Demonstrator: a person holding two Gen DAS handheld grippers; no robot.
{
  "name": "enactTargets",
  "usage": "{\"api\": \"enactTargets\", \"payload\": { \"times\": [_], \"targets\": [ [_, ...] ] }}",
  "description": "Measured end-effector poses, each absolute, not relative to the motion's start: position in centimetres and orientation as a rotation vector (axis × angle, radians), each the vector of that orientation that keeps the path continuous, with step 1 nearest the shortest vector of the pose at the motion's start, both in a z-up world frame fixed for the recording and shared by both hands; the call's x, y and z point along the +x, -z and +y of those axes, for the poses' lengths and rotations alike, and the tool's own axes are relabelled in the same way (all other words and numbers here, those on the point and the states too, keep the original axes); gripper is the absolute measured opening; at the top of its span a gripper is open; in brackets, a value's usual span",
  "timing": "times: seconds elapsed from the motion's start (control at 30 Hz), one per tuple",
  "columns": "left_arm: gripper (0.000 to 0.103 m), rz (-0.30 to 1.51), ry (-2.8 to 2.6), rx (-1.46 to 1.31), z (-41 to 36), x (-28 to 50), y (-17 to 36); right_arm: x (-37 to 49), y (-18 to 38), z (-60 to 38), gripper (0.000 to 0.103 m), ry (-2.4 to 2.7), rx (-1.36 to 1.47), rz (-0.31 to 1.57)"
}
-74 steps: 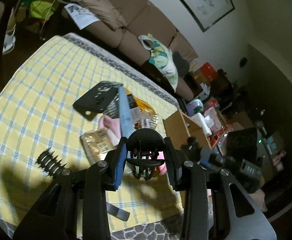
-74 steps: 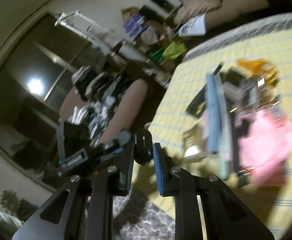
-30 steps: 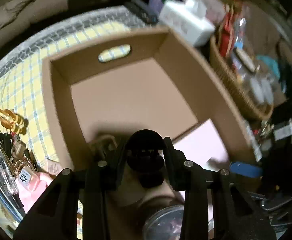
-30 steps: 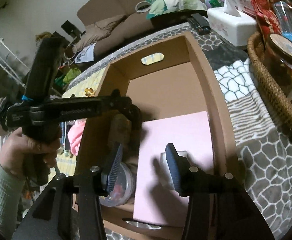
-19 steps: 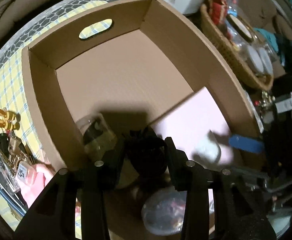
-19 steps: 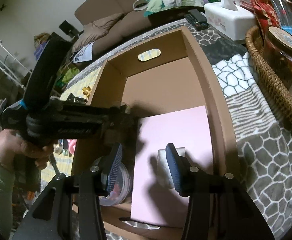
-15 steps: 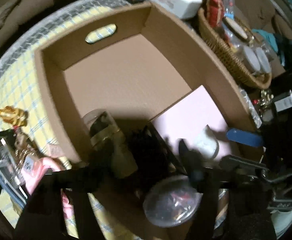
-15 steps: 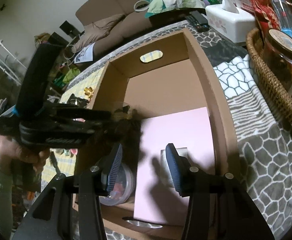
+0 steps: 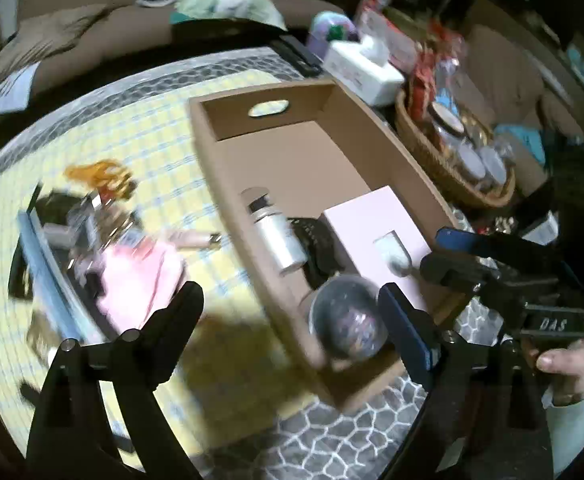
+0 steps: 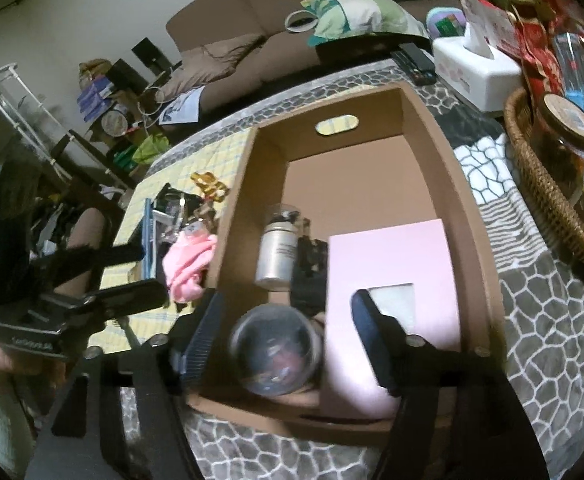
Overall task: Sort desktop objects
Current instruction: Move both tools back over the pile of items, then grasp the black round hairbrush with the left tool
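Lying on the floor of an open brown cardboard box point(image 10: 424, 128), a black claw hair clip point(image 10: 310, 276) sits between a silver metal bottle with a clear cap point(image 10: 277, 256) and a flat pale pink box with a small window point(image 10: 392, 300), touching or nearly touching both. A round clear plastic container point(image 10: 276, 354) rests in the box's near corner, just in front of the clip.

Above the box's near edge, the left gripper point(image 9: 292, 316) has its black fingers spread wide with nothing between them, one finger over the yellow checked tablecloth point(image 9: 140, 136) and the blue-padded one over the box. The right gripper point(image 10: 286, 328) hangs over the same near end of the box, likewise spread wide and empty, framing the round container.

Left of the box on the cloth lies a blurred heap of unsorted things: a pink cloth point(image 10: 188, 266), a long blue strip-like item point(image 9: 48, 276) and an orange-gold hair clip point(image 10: 210, 184). On the other side of the box stand a woven wicker basket point(image 10: 548, 196) filled with jars and packets and a white tissue box point(image 10: 476, 68). A brown sofa point(image 10: 228, 28) runs along the wall behind the table.
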State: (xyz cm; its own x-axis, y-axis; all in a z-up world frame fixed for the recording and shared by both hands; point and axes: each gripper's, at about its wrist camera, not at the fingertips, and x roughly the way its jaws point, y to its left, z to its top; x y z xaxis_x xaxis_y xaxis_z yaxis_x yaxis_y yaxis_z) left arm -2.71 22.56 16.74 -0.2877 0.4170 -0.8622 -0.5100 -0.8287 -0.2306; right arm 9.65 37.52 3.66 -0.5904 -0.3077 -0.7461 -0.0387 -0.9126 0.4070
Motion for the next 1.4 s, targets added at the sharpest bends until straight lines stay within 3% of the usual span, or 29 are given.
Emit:
{"api": "enactTargets", "payload": {
  "times": [0.13, 0.37, 0.43, 1.0, 1.4],
  "targets": [
    [0.095, 0.060, -2.199, -1.371, 18.7, -0.8, -17.2, 10.1, -4.3, 35.8, 0.087, 2.612, 1.336, -0.565],
    [0.103, 0.039, -2.324, -1.328, 13.9, 2.7, -17.9, 11.2, -4.9, 31.1, 0.093, 2.599, 1.347, -0.500],
    [0.103, 0.027, -2.366, -1.311, 12.5, 3.7, -18.4, 11.5, -5.0, 29.6, 0.103, 2.592, 1.344, -0.482],
    [0.103, -0.054, -2.537, -1.324, 2.1, 7.0, -18.3, 11.8, -5.6, 18.3, 0.103, 2.547, 1.324, -0.330],
    [0.103, -0.488, -2.684, -1.555, -11.1, 1.7, -8.2, 6.9, -2.2, 13.5, 0.103, 2.533, 1.290, -0.277]
  ]
}}
